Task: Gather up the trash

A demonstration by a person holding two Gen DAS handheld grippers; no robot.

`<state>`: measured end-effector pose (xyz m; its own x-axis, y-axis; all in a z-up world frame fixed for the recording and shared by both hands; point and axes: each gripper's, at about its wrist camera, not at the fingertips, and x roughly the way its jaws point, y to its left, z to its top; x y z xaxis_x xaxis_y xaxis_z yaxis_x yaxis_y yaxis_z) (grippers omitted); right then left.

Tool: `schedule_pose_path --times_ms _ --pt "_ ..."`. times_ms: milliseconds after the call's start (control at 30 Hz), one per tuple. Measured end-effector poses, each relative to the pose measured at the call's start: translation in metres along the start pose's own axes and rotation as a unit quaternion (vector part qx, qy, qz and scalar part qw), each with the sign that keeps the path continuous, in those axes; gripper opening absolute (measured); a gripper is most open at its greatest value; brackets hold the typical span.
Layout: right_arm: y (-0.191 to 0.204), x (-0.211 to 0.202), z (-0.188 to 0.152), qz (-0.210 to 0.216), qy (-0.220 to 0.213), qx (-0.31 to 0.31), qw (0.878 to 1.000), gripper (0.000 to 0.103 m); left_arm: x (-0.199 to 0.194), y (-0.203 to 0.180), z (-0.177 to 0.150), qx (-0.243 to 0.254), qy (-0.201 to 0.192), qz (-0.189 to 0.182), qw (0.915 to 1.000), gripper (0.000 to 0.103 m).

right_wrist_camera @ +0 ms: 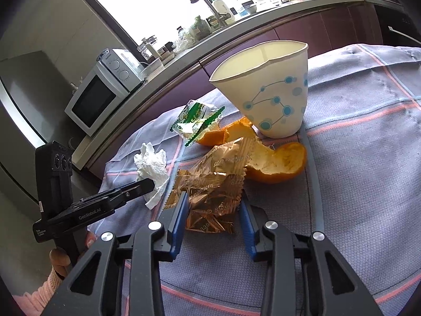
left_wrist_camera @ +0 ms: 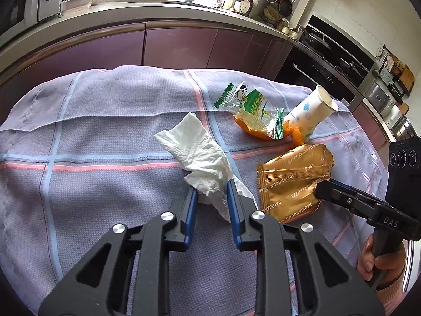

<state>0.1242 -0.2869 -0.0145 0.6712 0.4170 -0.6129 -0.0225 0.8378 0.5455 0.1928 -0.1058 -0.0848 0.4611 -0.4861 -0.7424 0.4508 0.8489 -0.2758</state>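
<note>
My left gripper [left_wrist_camera: 211, 192] sits low over the desk [left_wrist_camera: 105, 184] with its jaws partly open around the near tail of the crumpled tissue [left_wrist_camera: 202, 155]; I cannot tell whether the pads already press it. My right gripper [right_wrist_camera: 214, 205] is wider open, its fingers on either side of the near end of the gold wrapper [right_wrist_camera: 210, 187], not yet closed on it.

The trash lies in a loose cluster toward the far right corner of the desk: the tissue, the wrapper just beside it, then orange peel [right_wrist_camera: 279, 163], a green-and-clear packet [right_wrist_camera: 197, 121] and a dented paper cup [right_wrist_camera: 271, 92] beyond.

I judge the tissue feather-light and soft; it will squash flat, so I should pinch a thick bunched fold, not a thin edge that may tear. The wrapper looks slick and crinkly, and likely to slide, so I would bite a creased part well inside its edge.
</note>
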Motion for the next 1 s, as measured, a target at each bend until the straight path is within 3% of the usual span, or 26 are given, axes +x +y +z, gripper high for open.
schedule_pose_path --times_ms 467,1000 --pt "0.004 -0.012 -0.007 0.022 -0.012 -0.007 1.0 0.033 -0.04 -0.004 -0.015 0.021 -0.033 0.022 0.999 0.019" --pt "0.034 -0.022 -0.013 0.066 -0.022 -0.022 0.997 0.033 -0.094 0.009 -0.044 0.026 -0.069 0.049 0.996 0.019"
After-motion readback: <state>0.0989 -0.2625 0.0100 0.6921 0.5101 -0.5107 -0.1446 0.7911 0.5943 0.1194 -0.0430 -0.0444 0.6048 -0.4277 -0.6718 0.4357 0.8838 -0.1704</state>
